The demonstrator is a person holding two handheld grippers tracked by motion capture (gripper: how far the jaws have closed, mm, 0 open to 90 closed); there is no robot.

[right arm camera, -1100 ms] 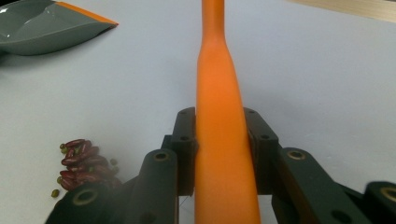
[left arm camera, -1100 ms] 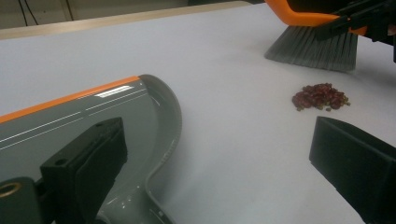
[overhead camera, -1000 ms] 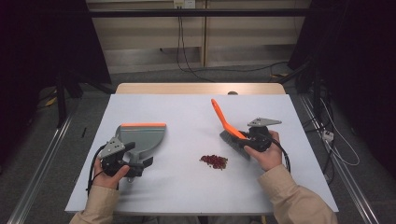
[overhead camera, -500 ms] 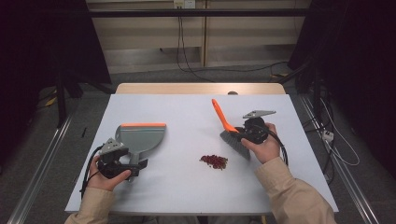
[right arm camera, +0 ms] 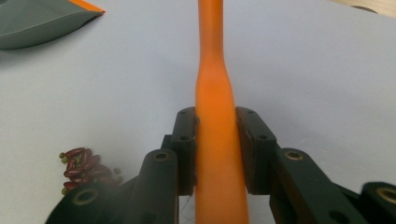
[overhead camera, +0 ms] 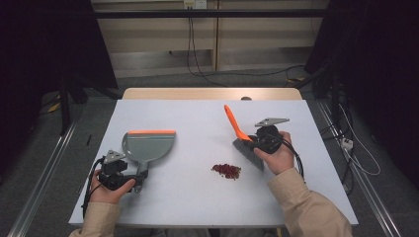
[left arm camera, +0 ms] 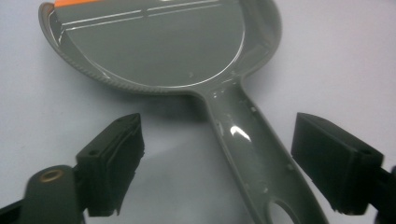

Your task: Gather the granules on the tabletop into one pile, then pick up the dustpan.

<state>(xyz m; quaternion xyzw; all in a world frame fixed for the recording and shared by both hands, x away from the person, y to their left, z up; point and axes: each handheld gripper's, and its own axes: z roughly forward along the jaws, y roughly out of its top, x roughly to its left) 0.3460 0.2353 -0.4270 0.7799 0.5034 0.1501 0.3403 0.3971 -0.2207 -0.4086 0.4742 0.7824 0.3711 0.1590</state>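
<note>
A grey dustpan point(overhead camera: 147, 148) with an orange lip lies flat on the white table point(overhead camera: 197, 123), left of centre. Its handle point(left arm camera: 254, 154) runs between the jaws of my left gripper point(overhead camera: 129, 178), which stands open around it without touching point(left arm camera: 219, 168). My right gripper point(overhead camera: 254, 141) is shut on the orange handle point(right arm camera: 215, 116) of a hand brush point(overhead camera: 237, 129), whose grey bristles point(overhead camera: 248, 154) point down at the table. A small pile of dark red bits point(overhead camera: 226, 171) lies left of the bristles, also at the lower left of the right gripper view point(right arm camera: 81, 164).
The white table ends at a wooden strip point(overhead camera: 212, 93) at the back. Cables point(overhead camera: 356, 148) run over the floor to the right, and metal rails point(overhead camera: 44, 173) flank the table. Bare tabletop lies between dustpan and brush.
The right gripper has carried the brush down and tilted it, bristles nearer the table beside the pile. The left gripper has dropped back to the dustpan's handle end.
</note>
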